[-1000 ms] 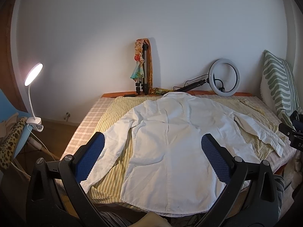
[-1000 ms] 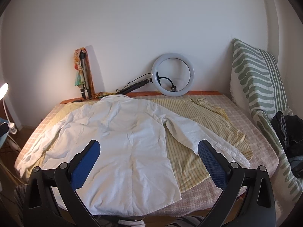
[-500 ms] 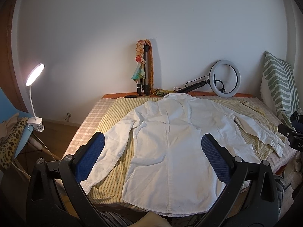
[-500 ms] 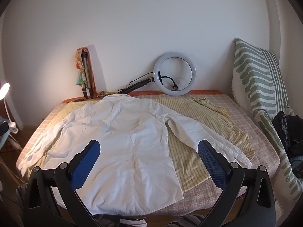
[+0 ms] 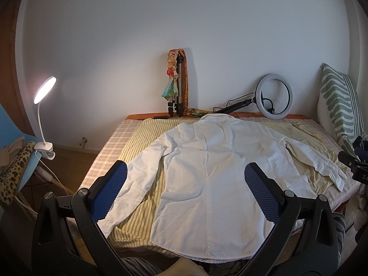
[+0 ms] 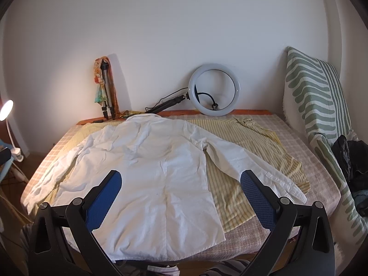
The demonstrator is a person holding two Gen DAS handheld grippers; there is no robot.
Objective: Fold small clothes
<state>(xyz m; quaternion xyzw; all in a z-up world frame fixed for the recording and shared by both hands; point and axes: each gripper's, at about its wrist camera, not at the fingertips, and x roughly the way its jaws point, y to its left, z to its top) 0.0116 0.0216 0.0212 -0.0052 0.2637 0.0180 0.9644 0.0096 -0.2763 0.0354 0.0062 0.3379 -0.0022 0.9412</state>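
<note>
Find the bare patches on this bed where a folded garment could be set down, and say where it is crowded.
Bare checked cover lies between the white shirt's sleeve cuff and the green-striped cushion, and a narrower strip runs along the lamp-side edge beside the yellow striped cloth. The back edge is crowded: tripod and ring light. Both grippers hover open.

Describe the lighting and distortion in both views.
Left wrist view: the lit lamp glows warm at left, dark fisheye corners, walls bowed. Right wrist view: the same lamp is clipped at the left edge; the shirt is evenly lit and sharp.
</note>
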